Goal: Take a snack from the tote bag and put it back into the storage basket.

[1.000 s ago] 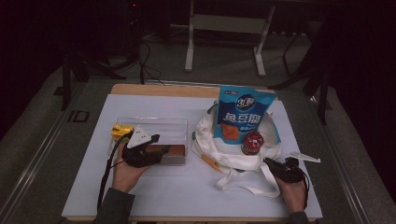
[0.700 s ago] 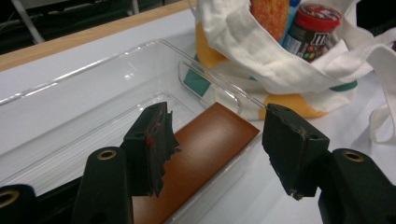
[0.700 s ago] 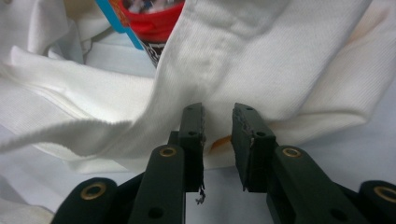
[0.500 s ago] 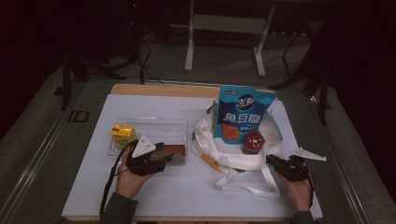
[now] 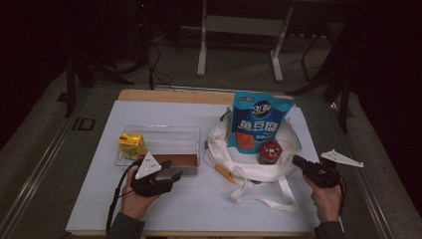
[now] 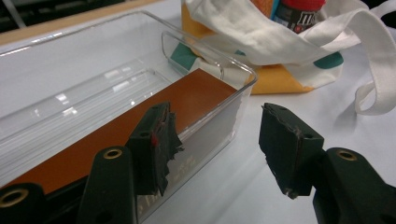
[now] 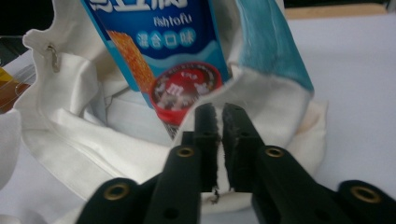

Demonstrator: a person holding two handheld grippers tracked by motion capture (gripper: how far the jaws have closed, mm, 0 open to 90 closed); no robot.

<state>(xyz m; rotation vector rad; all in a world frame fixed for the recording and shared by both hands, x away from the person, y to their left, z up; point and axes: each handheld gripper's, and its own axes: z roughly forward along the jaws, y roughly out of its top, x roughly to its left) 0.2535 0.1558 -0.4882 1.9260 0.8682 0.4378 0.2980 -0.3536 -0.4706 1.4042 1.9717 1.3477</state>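
Tote bag [image 5: 249, 167] lying open-mouthed toward right hand-held gripper [image 7: 219, 116], clamped on its rim, left hand-held gripper [image 6: 215, 135] apart.

black grippers, brass-ringed screws, worn fingers [image 6: 289, 149], grey triangular plates, dark sleeves.

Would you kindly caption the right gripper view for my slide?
Right gripper pinching the white bag's rim, blue snack pouch and red-lidded can inside.

High view overhead, gripper views close, sharing white bag [image 5: 249, 164]
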